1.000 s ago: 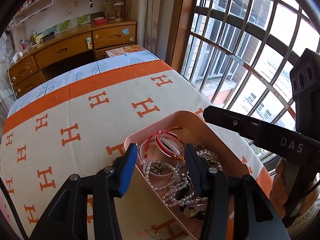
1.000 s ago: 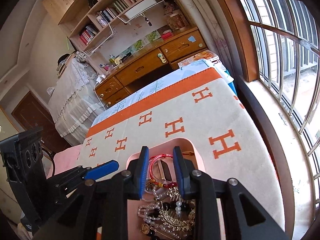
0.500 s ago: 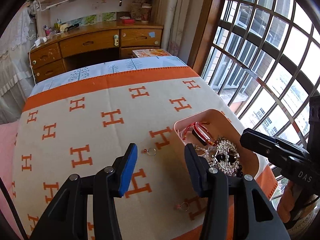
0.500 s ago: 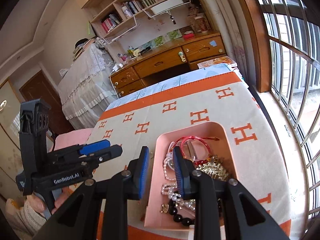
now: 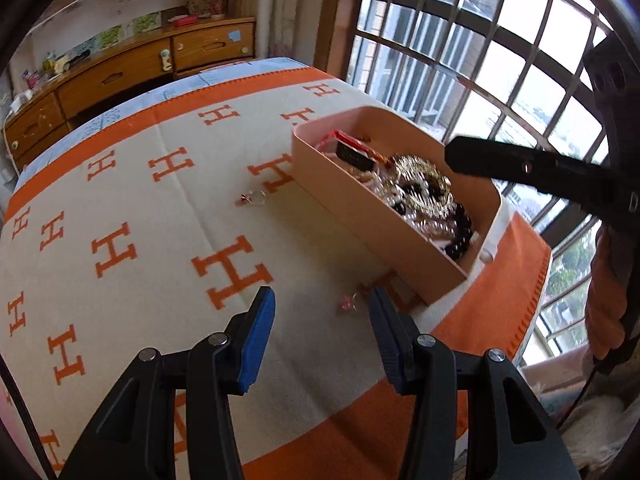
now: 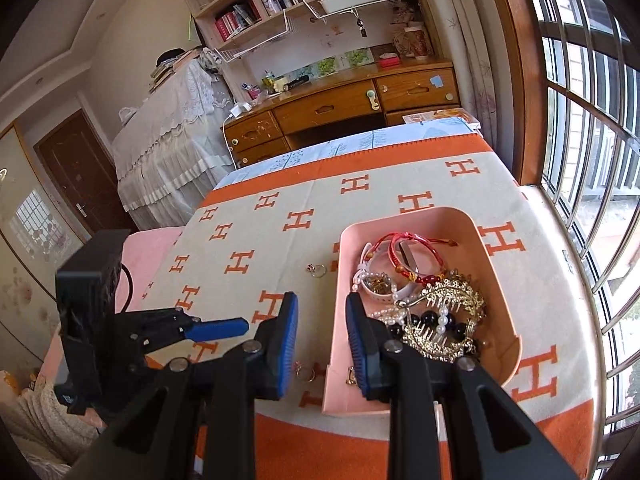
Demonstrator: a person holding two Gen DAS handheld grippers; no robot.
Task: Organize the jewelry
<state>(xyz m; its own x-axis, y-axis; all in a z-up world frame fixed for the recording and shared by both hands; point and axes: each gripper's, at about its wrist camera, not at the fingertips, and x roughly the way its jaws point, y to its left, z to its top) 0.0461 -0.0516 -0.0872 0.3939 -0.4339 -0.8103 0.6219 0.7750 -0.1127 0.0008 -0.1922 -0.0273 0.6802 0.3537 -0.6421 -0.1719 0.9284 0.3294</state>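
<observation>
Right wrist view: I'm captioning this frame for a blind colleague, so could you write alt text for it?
A pink tray heaped with bracelets, pearls and a gold hair comb sits on an orange-and-cream blanket. The right tool hangs open and empty over the tray's left wall, the left tool beside it, with two small rings loose on the blanket.

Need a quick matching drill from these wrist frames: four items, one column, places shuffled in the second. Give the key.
Items:
1. gold hair comb
2. red cord bracelet
3. far ring
4. near ring

Places:
A. on the blanket, beside the tray's far end
B. in the pink tray, far end
C. on the blanket, by the tray's near corner
D. in the tray, on the beads

Pairs: 1-D, 2-B, 3-A, 4-C
</observation>
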